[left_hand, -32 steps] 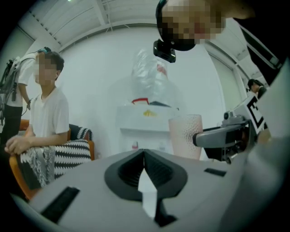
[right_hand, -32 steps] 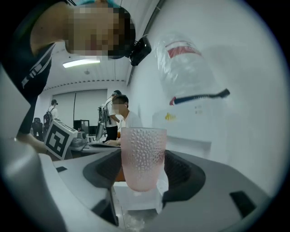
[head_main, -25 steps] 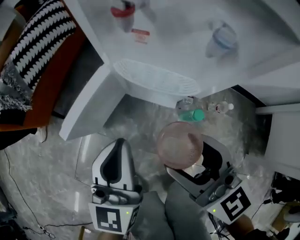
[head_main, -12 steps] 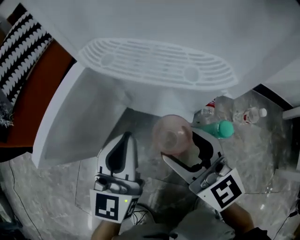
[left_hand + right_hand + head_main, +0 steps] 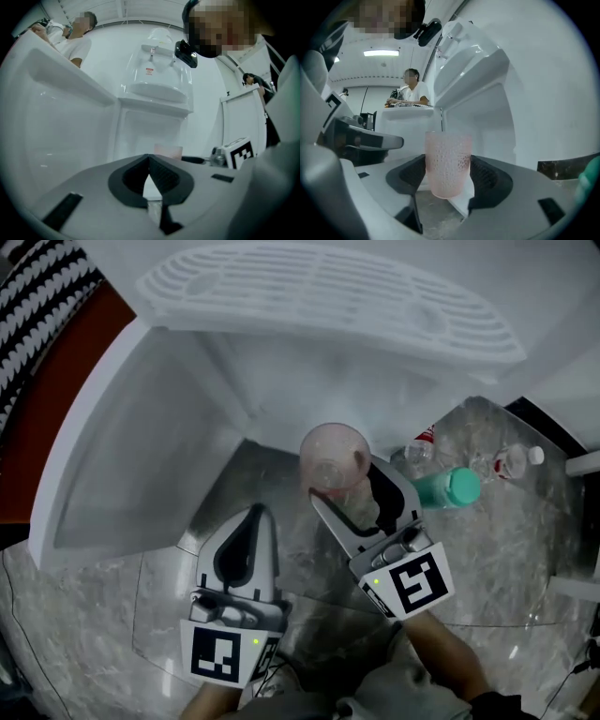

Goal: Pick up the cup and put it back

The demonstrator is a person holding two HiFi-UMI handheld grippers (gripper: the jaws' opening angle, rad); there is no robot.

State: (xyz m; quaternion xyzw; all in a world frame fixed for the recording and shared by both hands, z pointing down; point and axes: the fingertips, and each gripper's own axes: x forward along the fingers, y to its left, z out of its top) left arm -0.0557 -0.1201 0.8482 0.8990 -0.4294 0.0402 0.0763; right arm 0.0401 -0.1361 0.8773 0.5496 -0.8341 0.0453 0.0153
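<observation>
A pink textured plastic cup (image 5: 333,458) stands upright between the jaws of my right gripper (image 5: 345,486), which is shut on it; in the right gripper view the cup (image 5: 447,162) is clamped by both pads and held above the grey marble floor. My left gripper (image 5: 246,538) hangs lower left of the cup with its jaws shut and nothing between them; from the left gripper view (image 5: 150,165) the cup's rim (image 5: 168,150) shows just beyond its tips.
A white table top with a slotted panel (image 5: 319,292) overhangs the cup, its white leg panels (image 5: 150,418) forming a recess. A green-capped bottle (image 5: 448,487) and two clear bottles (image 5: 511,461) lie on the floor to the right. People sit in the background.
The right gripper carried the cup up and leftward toward the recess under the table, and the head view shifted down so the table top fills more of the frame. The left gripper barely moved.
</observation>
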